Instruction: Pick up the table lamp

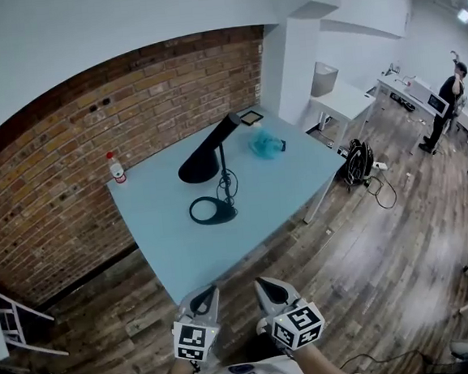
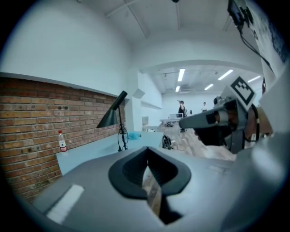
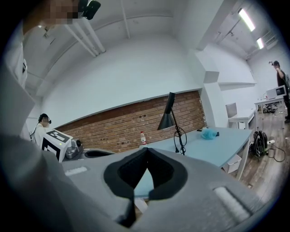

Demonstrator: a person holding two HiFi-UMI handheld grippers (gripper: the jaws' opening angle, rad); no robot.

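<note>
Table lamp [image 1: 205, 156]: stands upright near the middle of the light blue table [image 1: 164, 229], well apart from both grippers. Brick wall [image 1: 90, 129] runs behind the table's far edge, and wood floor [image 1: 369, 243] surrounds the rest. The lamp is black, with a ring base, a thin stem and a slanted cone shade; its cord hangs in loops along the stem.

Left gripper [image 1: 204, 297] and right gripper [image 1: 267, 288]: held side by side over the floor just short of the table's near corner, pointing toward the lamp. Both have their jaws clenched together with nothing between them.

Blue cloth [image 1: 267, 144]: lies crumpled on the table beyond the lamp. Plastic bottle [image 1: 117, 168]: stands upright at the table corner by the wall.
</note>
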